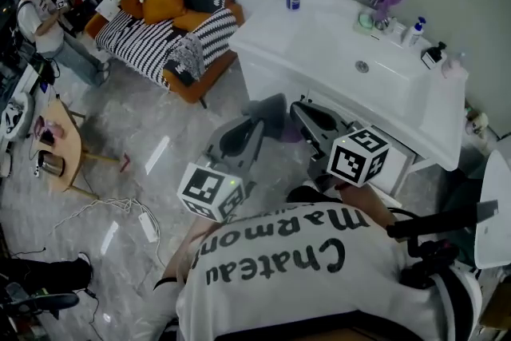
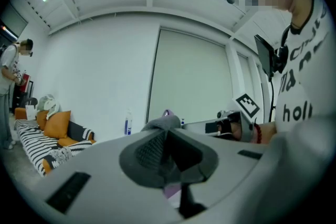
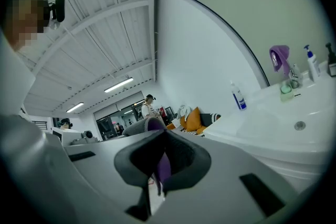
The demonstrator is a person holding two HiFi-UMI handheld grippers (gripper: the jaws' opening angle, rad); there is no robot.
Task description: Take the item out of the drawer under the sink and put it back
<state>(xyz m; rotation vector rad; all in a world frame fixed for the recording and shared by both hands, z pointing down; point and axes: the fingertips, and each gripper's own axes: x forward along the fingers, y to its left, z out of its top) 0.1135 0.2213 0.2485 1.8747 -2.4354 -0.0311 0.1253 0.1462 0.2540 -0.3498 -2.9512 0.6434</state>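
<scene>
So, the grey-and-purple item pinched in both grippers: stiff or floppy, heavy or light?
Probably floppy: the grey-and-purple item bulges in soft rounded folds above the left gripper and right gripper, both shut on it. Likely light, since two small pinches carry it.

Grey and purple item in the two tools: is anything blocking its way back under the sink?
Nothing visible does. The item is gripped by the left tool and right tool just before the sink cabinet; the drawer itself cannot be made out.
</scene>
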